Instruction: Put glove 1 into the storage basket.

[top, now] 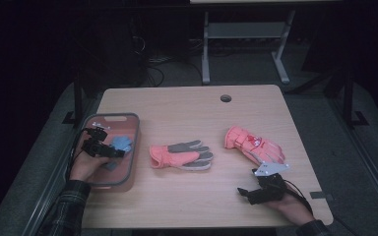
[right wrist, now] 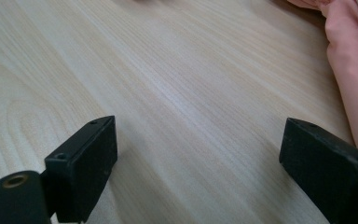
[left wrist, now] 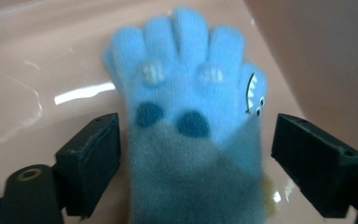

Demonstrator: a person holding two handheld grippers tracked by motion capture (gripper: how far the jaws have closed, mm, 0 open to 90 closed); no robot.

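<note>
Over the pink bin (top: 128,147), the left claw (left wrist: 193,154) hangs with its jaws spread wide, one on either side of a blue glove (left wrist: 191,107) and gripping nothing. That glove lies flat on the bin's glossy floor: fuzzy knit, stubby rounded fingers, two dark dots and a little toothy face on its edge, with a greyer cuff nearest the claw. By my reckoning it is already in and let go, so one glove is sorted.

Right of the bin, on the pale wood-grain surface (top: 187,105), a salmon glove (top: 179,156) with a grey palm lies waiting. Farther right of the bin lies a padded pink ski glove (top: 252,143), puffy and smooth. Beyond that, the right claw (right wrist: 198,154) sits low over bare wood, wide open too and empty. Two gloves left, I'd say.
</note>
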